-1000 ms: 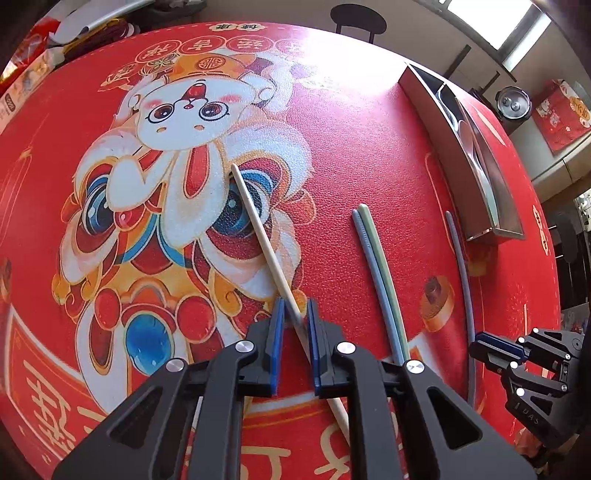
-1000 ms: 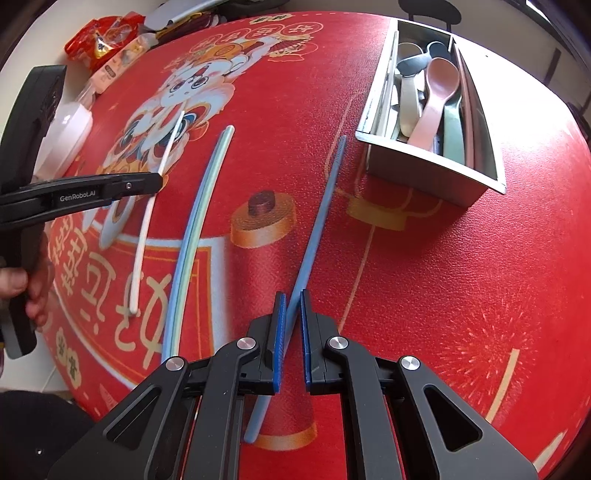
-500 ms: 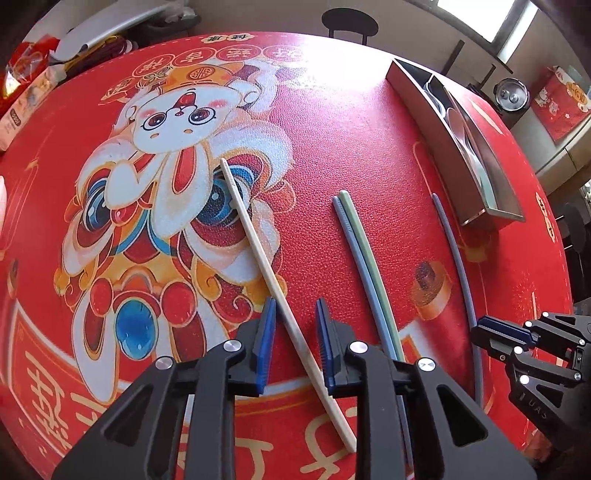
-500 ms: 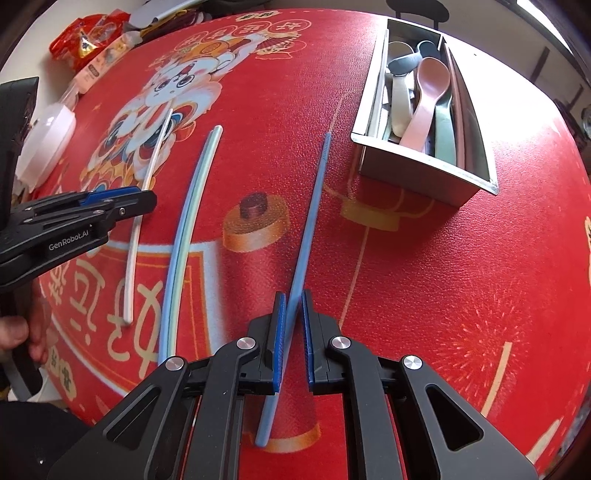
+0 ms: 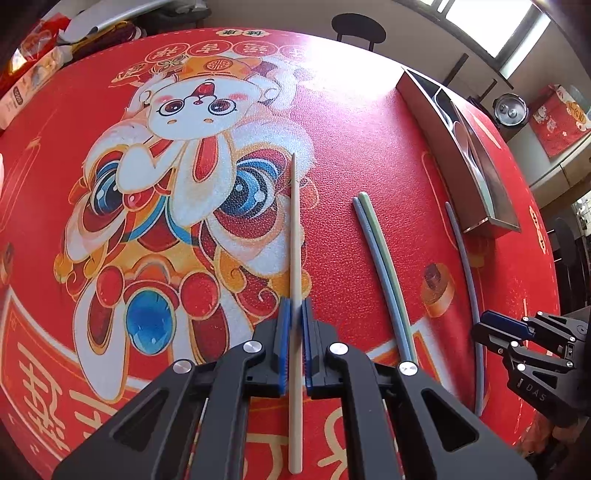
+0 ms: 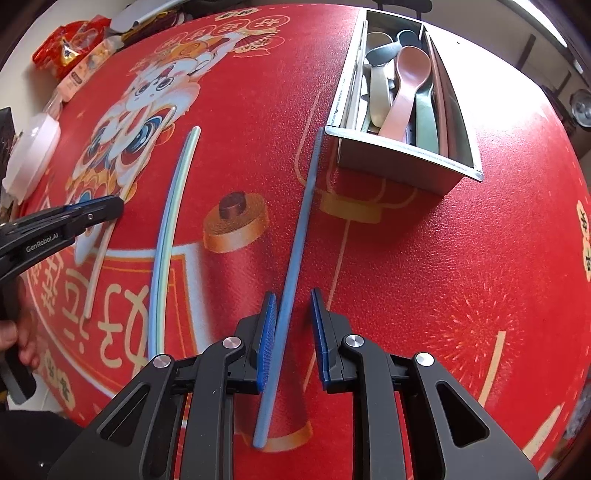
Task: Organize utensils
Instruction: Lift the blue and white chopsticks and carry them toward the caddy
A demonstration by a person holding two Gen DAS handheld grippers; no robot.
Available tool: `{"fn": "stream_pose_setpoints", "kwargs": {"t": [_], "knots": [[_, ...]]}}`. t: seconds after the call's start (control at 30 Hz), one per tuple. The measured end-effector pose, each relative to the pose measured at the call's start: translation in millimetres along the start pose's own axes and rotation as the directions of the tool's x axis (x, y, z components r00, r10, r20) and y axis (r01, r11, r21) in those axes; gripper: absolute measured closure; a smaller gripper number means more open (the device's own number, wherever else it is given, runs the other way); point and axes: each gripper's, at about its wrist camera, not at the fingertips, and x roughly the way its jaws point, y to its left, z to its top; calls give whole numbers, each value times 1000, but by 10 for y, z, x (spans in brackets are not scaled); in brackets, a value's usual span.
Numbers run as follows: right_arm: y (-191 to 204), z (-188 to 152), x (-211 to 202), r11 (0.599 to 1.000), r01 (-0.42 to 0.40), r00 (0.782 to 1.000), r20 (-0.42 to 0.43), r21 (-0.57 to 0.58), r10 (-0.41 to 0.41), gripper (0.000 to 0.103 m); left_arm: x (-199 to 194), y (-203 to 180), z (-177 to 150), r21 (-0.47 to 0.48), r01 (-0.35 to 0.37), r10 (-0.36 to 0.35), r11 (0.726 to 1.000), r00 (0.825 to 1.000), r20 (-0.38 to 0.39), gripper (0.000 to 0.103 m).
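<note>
My left gripper (image 5: 294,314) is shut on a cream chopstick (image 5: 294,236), which runs straight ahead over the rabbit print. A blue and a green chopstick (image 5: 380,258) lie side by side to its right. My right gripper (image 6: 293,306) is open and straddles a lone blue chopstick (image 6: 303,221) that lies on the red tablecloth, its tip near the metal utensil tray (image 6: 399,158). The tray holds several spoons, among them a pink spoon (image 6: 404,85). The right gripper also shows in the left wrist view (image 5: 506,328), and the left gripper in the right wrist view (image 6: 92,210).
The round table carries a red cloth (image 6: 443,258). Snack packets (image 6: 70,48) and a white container (image 6: 33,147) sit at the far left edge. A chair (image 5: 358,27) stands beyond the table. A hand (image 6: 18,339) holds the left gripper.
My left gripper shut on the cream chopstick, which now points straight ahead. My right gripper opened and let go of the lone blue chopstick, which lies on the cloth.
</note>
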Motion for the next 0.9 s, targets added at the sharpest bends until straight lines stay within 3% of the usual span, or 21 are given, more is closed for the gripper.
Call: {"fn": "stream_pose_setpoints", "kwargs": {"t": [0.3, 0.47, 0.73, 0.9], "knots": [[24, 31, 15, 999, 29, 999, 26, -13, -29, 88, -3, 16, -22, 13, 13, -14, 1000, 1000, 18, 95], [12, 60, 25, 1000, 9, 999, 36, 0, -8, 96, -17, 38, -39, 13, 23, -23, 1000, 999, 22, 95], [85, 38, 33, 1000, -6, 998, 70, -24, 8, 97, -28, 3, -72, 41, 7, -8, 999, 999, 41, 95], [-15, 46, 41, 996, -82, 994, 78, 32, 79, 97, -27, -8, -39, 40, 12, -13, 999, 1000, 29, 97]]}}
